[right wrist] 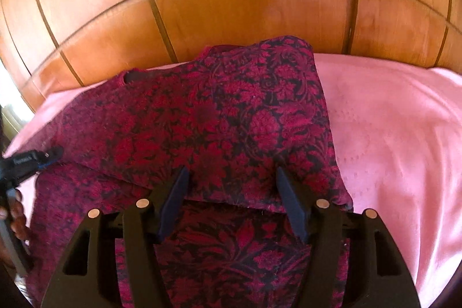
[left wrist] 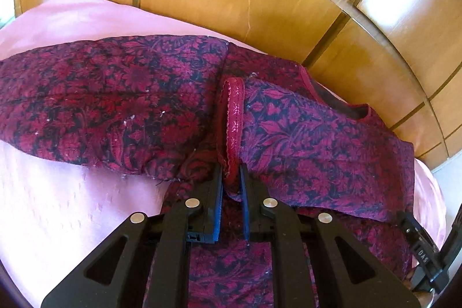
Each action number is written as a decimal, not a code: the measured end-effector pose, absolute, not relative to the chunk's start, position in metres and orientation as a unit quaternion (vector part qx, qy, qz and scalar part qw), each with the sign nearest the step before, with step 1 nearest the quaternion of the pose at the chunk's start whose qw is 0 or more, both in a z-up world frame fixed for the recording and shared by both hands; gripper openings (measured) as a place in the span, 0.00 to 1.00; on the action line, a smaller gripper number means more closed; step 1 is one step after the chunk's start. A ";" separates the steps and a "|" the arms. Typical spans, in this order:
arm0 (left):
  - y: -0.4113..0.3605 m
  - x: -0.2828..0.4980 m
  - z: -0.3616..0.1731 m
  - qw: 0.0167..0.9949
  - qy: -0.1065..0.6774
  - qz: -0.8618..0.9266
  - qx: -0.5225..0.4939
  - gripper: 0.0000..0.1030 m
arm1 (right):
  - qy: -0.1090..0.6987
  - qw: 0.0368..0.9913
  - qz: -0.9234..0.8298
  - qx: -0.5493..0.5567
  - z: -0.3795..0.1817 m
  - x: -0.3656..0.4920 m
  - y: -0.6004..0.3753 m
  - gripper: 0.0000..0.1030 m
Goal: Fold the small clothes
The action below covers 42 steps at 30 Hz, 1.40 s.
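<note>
1. Left wrist view: the left tongs (left wrist: 231, 172) pinch the red trimmed hem (left wrist: 232, 117) of a floral garment (left wrist: 115, 103) spread on a pink bed sheet (left wrist: 63, 210) — soft, limp cloth, probably best taken at edges.
2. Right wrist view: the right tongs (right wrist: 231, 184) stand spread — the garment's (right wrist: 219, 117) folded flap lies just ahead, between the fingers, nothing gripped.
</note>
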<state>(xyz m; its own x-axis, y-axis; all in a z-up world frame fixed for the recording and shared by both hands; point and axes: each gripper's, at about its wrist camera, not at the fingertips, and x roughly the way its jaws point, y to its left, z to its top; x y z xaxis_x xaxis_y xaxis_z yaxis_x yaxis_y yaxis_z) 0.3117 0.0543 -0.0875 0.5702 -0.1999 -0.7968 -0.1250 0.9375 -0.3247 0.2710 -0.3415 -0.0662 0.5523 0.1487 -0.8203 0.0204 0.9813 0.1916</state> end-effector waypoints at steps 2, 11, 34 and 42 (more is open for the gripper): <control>0.058 0.301 -0.079 0.872 0.454 -0.014 -0.182 0.18 | 0.474 0.876 0.031 0.079 -0.064 0.271 -0.337 0.61; 0.039 0.286 -0.039 0.911 0.395 -0.050 -0.111 0.21 | 0.454 0.886 0.055 0.082 -0.029 0.283 -0.336 0.65; 0.114 0.260 -0.072 0.873 0.428 0.018 -0.234 0.52 | 0.450 0.892 0.016 0.036 -0.044 0.276 -0.310 0.90; 0.266 0.193 -0.079 0.833 0.361 0.096 -0.409 0.75 | 0.467 0.881 0.070 0.001 -0.054 0.215 -0.265 0.93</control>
<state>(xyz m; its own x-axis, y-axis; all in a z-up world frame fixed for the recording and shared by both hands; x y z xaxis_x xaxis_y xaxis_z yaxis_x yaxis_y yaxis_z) 0.1933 0.2663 -0.0792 0.7203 -0.1353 -0.6803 -0.4556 0.6473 -0.6111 0.2148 -0.2650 -0.0536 0.5538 0.1239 -0.8234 -0.1215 0.9903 0.0673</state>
